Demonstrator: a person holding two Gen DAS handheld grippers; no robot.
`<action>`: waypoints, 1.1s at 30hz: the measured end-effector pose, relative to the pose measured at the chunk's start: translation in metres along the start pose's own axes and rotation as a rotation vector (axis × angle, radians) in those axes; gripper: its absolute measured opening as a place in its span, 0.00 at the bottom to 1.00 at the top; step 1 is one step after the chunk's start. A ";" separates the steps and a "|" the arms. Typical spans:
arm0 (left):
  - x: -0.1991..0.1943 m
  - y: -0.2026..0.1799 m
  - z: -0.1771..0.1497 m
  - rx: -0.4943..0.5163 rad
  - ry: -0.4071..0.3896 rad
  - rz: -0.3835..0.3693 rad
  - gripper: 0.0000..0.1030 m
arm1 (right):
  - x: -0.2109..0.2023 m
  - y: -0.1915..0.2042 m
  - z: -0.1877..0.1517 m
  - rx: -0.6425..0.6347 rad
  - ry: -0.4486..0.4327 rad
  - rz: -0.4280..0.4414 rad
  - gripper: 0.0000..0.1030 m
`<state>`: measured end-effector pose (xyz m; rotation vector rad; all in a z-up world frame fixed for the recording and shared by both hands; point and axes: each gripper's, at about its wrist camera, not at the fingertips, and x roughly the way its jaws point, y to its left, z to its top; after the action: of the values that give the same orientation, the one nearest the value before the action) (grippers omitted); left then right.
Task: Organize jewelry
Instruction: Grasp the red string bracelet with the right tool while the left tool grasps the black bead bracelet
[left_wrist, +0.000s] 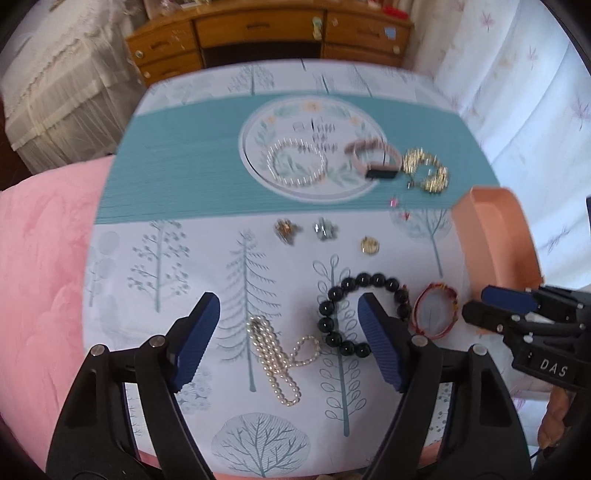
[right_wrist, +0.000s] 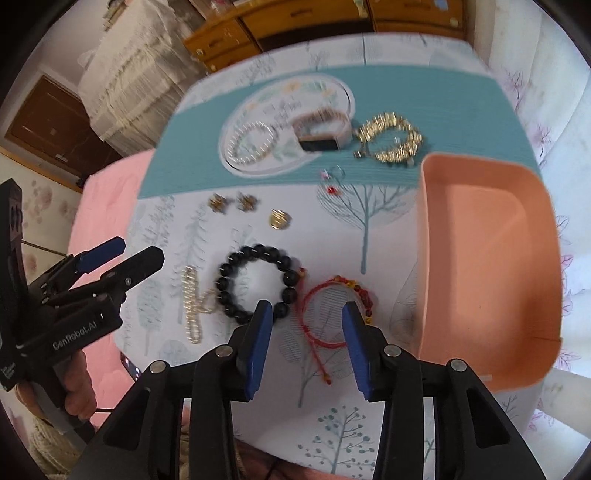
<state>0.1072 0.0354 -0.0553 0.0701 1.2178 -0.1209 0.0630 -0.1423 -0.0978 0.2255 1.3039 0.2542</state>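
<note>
The left tongs (left_wrist: 288, 314) hang spread wide at the bottom of the left wrist view, over the pearl necklace (left_wrist: 275, 362) on the tabletop (left_wrist: 122, 266). The right tongs (right_wrist: 306, 314) are also spread, straddling the red cord bracelet (right_wrist: 332, 306), with the black bead bracelet (right_wrist: 255, 280) just left and the peach tray (right_wrist: 480, 258) at right.

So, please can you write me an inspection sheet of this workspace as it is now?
Surface: tree-print cloth with teal band, over a pink cover.
Job's things: peach tray, nothing in the part shown; black bead bracelet; red cord bracelet; pearl strand; gold chain; pink band; pearl bracelet; three small pieces.
Clutter: nothing seen.
Grippers: left gripper open, above pearl strand; right gripper open, above red cord bracelet.
Cables: nothing seen.
Surroundings: wooden drawers, lace cover.
</note>
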 end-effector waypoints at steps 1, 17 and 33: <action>0.011 0.001 -0.001 0.003 0.015 -0.004 0.69 | 0.007 -0.002 0.001 -0.002 0.020 -0.006 0.39; 0.072 -0.011 0.000 0.066 0.157 0.004 0.63 | 0.064 -0.007 0.009 -0.047 0.085 -0.183 0.38; 0.093 -0.030 0.002 0.138 0.223 0.017 0.63 | 0.083 0.003 0.016 -0.127 0.139 -0.235 0.38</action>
<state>0.1371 0.0003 -0.1420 0.2196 1.4300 -0.1860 0.0987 -0.1140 -0.1691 -0.0547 1.4329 0.1541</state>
